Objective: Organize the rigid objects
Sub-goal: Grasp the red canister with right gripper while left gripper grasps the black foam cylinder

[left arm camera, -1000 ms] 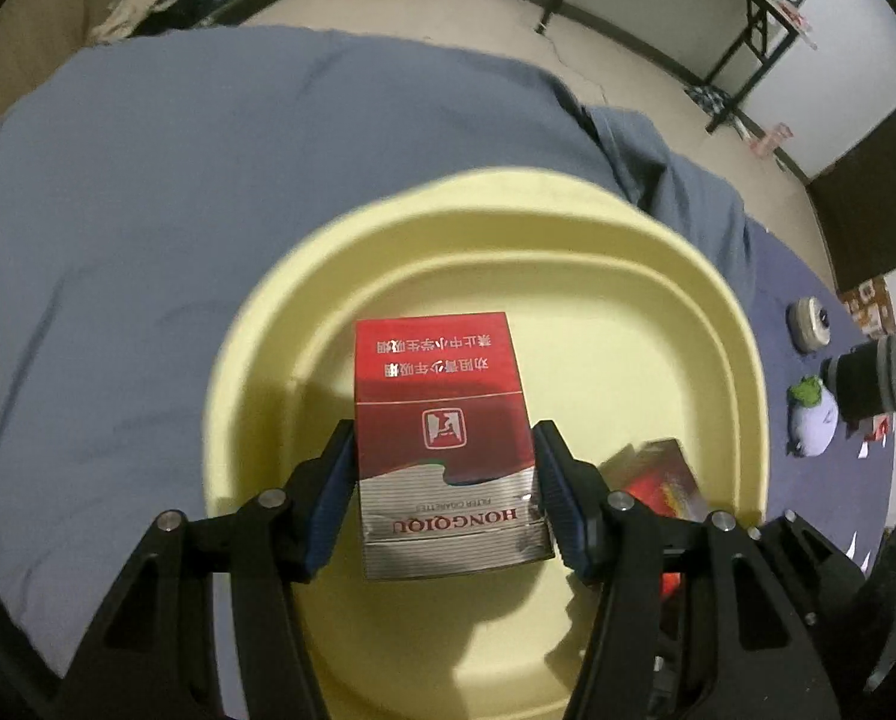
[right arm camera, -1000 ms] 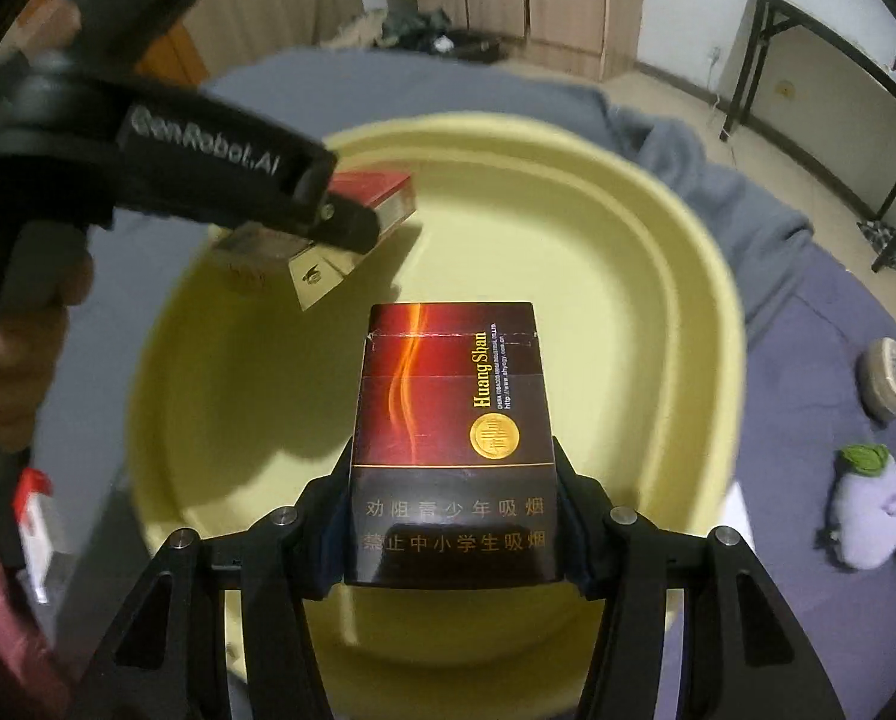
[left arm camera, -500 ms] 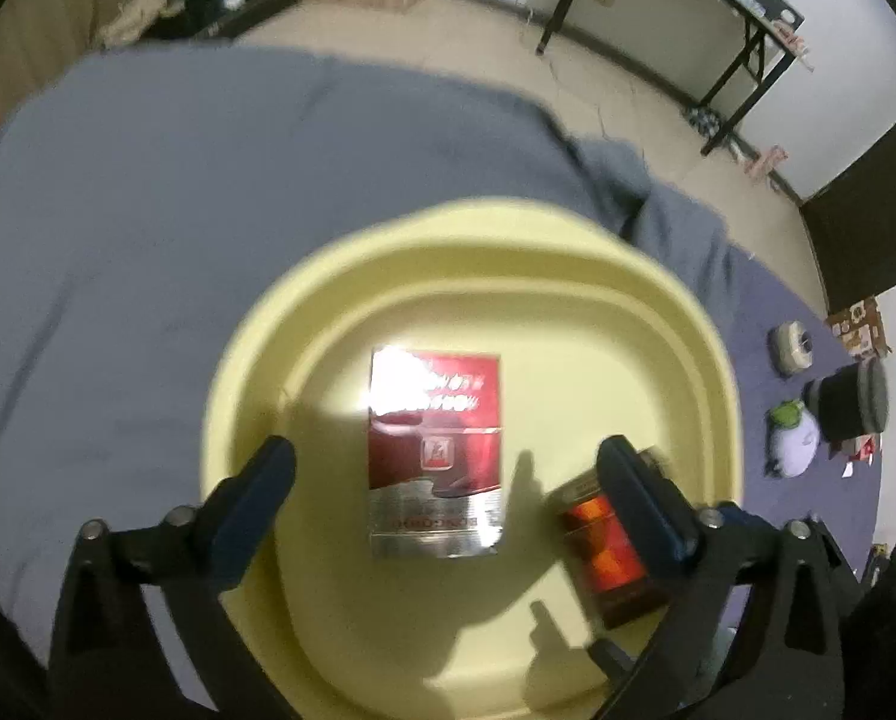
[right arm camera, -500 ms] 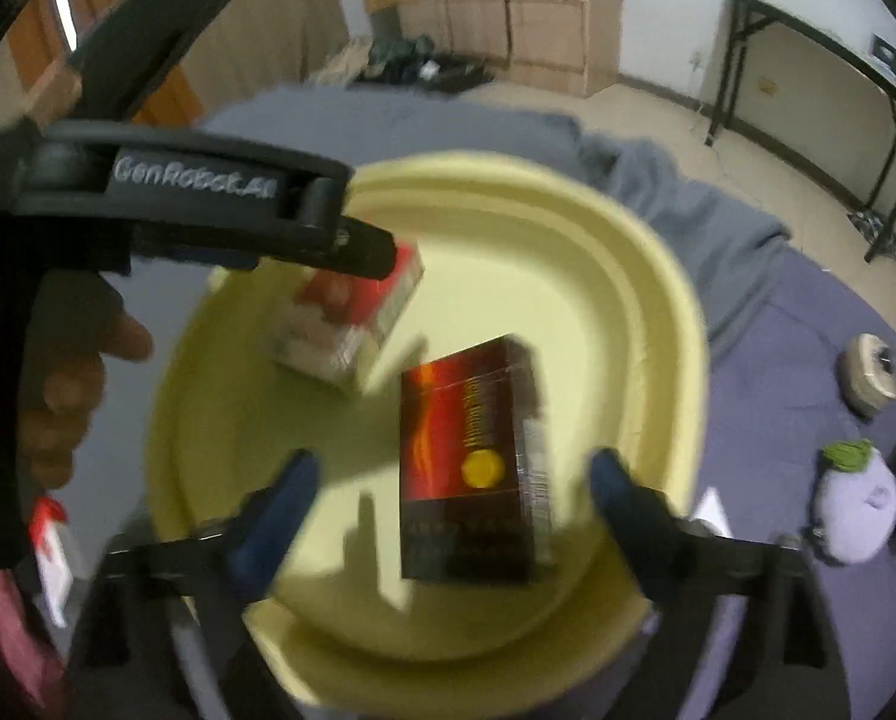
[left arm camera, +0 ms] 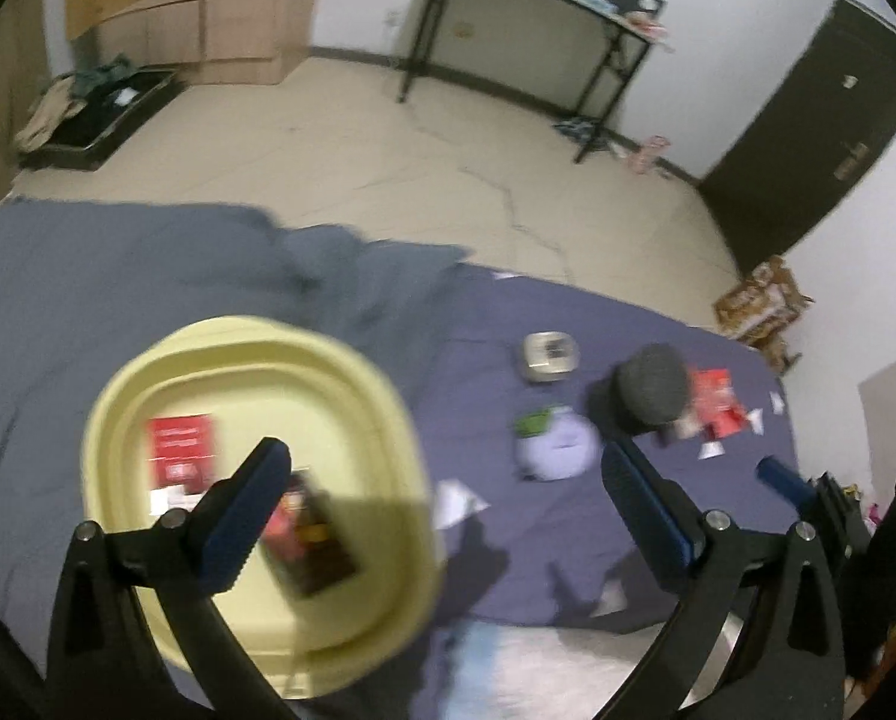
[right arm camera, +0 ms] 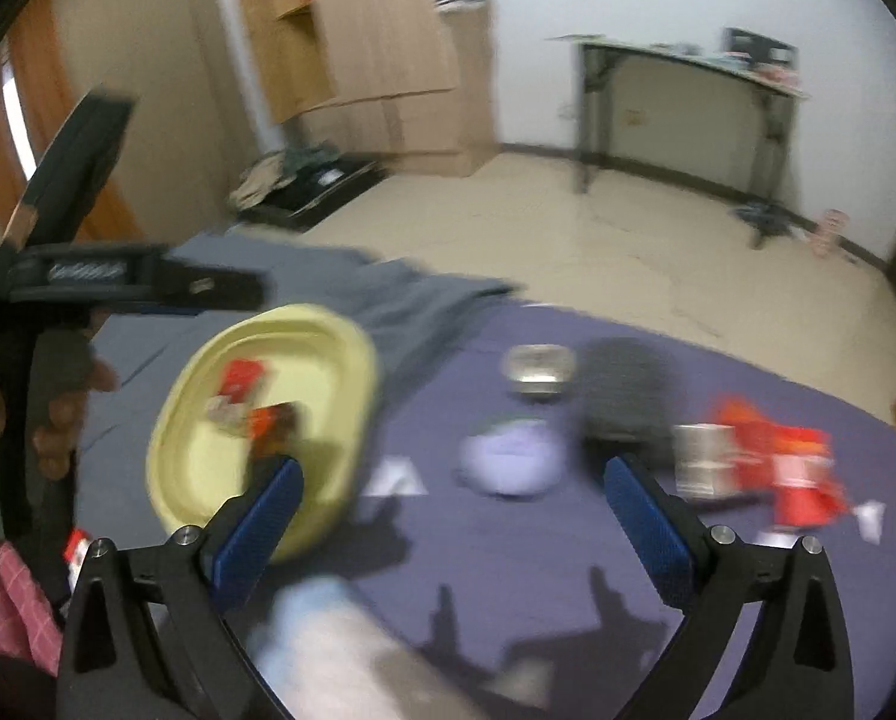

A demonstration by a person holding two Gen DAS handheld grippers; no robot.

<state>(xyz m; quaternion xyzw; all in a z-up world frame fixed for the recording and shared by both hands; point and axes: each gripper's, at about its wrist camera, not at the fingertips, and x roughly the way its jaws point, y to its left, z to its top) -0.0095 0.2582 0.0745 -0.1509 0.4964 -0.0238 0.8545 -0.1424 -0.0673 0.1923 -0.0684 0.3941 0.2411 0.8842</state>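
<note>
Inside yellow basin (left arm camera: pixel 106 420), 2 packs (left arm camera: pixel 181 456) (print blurred), claws empty.

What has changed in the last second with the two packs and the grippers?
Both grippers let go. The left gripper dropped the red and silver cigarette pack and the right gripper dropped the dark red-and-black pack; both packs now lie flat in the pale yellow plastic basin. Jaws are opening, nothing between them, and both grippers have pulled up and back. The basin stayed on the bedcover.
</note>
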